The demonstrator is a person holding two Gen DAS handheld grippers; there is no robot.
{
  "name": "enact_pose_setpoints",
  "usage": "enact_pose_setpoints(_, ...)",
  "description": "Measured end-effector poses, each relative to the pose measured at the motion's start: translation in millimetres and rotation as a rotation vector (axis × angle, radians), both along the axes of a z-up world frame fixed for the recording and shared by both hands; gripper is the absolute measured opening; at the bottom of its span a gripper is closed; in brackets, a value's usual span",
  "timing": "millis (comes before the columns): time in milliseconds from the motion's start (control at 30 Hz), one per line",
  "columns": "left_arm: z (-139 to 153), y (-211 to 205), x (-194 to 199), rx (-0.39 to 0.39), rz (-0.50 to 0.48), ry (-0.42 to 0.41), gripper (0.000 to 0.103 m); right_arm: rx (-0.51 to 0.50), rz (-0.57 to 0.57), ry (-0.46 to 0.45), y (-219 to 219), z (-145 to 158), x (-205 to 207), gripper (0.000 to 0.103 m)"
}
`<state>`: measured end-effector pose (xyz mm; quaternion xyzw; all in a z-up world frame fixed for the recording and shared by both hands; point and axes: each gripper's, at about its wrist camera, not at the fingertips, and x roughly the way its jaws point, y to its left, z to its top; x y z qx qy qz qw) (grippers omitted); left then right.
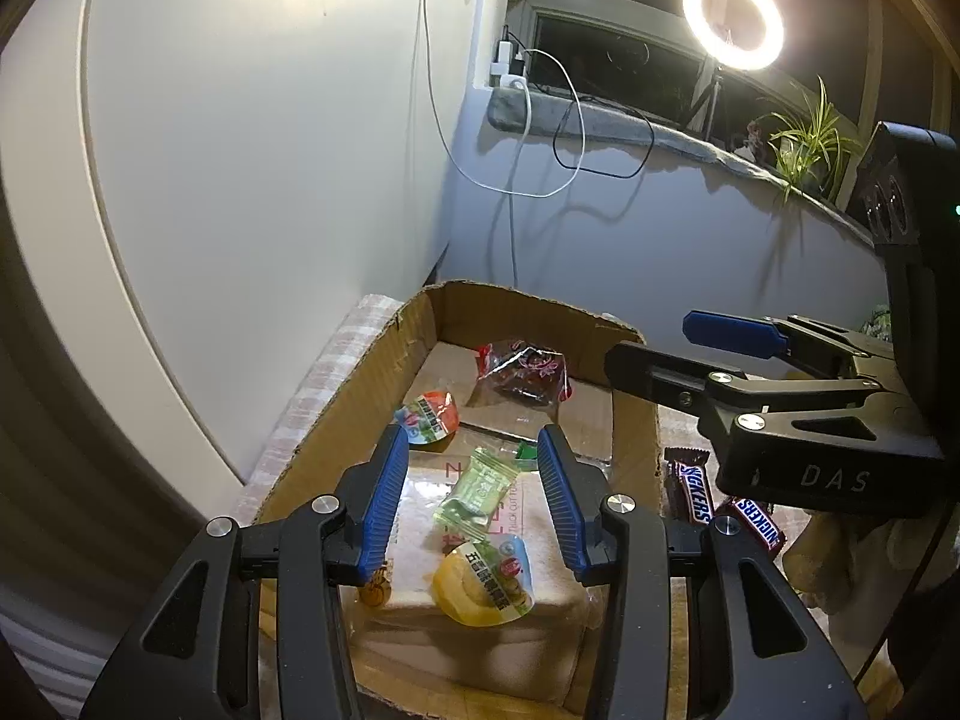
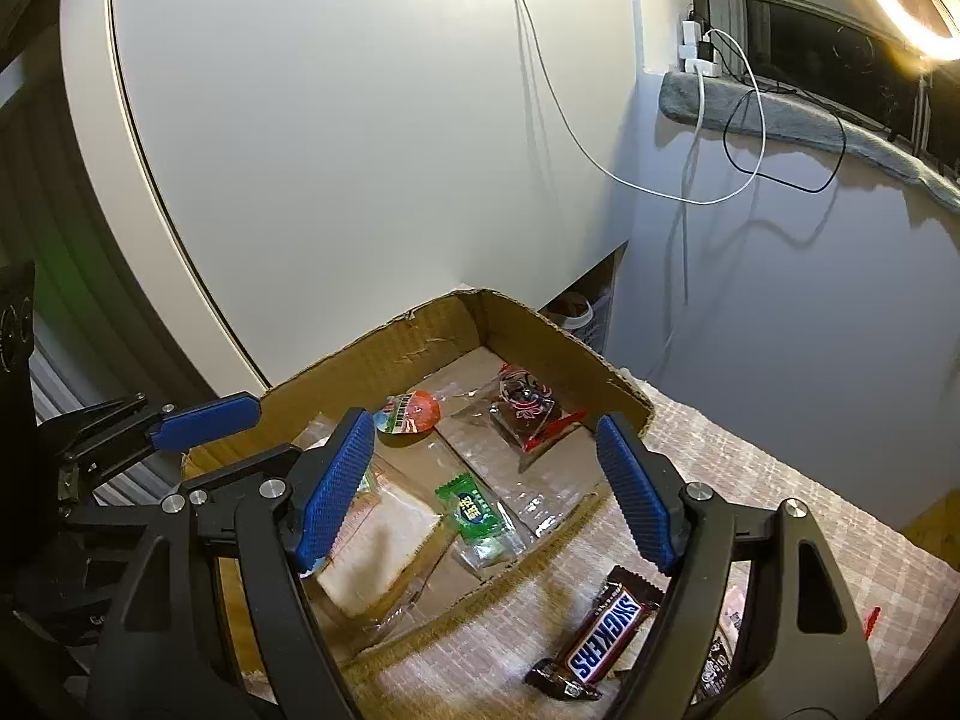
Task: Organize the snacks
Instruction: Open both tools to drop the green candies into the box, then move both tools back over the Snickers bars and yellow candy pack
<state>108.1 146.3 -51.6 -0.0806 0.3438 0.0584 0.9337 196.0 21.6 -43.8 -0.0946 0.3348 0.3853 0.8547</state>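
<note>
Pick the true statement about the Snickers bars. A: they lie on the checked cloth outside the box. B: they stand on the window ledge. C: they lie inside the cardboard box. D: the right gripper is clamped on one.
A: the Snickers bars lie on the checked cloth, outside the cardboard box wall.

Brown corrugated cardboard box [image 1: 336, 420] on a pale pink-and-white checked cloth [image 2: 750, 480]. Inside it: a green wrapped sweet [image 1: 477, 495], a yellow jelly cup [image 1: 483, 585], an orange jelly cup [image 1: 429, 414] and a clear packet with red pattern [image 1: 522, 375]. Outside — brown Snickers bar [image 2: 600, 636], blue-and-white lettering. Gripper pads [image 1: 384, 504] blue, ribbed — frames black.
</note>
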Motion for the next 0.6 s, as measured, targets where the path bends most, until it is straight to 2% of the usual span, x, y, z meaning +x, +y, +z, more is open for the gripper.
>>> enact_pose_setpoints(300,6,-10,-8,0.006,-0.018,-0.008,0.045,0.011,-0.014,-0.004,-14,6,-8,0.079)
enact_pose_setpoints(367,7,-13,-10,0.009,-0.020,-0.011,0.055,0.012,-0.018,-0.007,-17,8,-10,0.080)
enact_pose_setpoints(400,8,-14,-11,0.009,-0.020,-0.014,0.059,0.012,-0.022,-0.009,-20,10,-11,0.082)
enact_pose_setpoints(467,9,-17,-14,0.009,-0.024,-0.018,0.059,0.021,-0.029,-0.013,-26,12,-14,0.101)
enact_pose_setpoints(533,9,-20,-16,0.010,-0.029,-0.016,0.067,0.034,-0.035,-0.018,-33,15,-17,0.103)
enact_pose_setpoints(600,10,-23,-18,0.009,-0.028,-0.016,0.070,0.038,-0.043,-0.018,-40,17,-19,0.103)
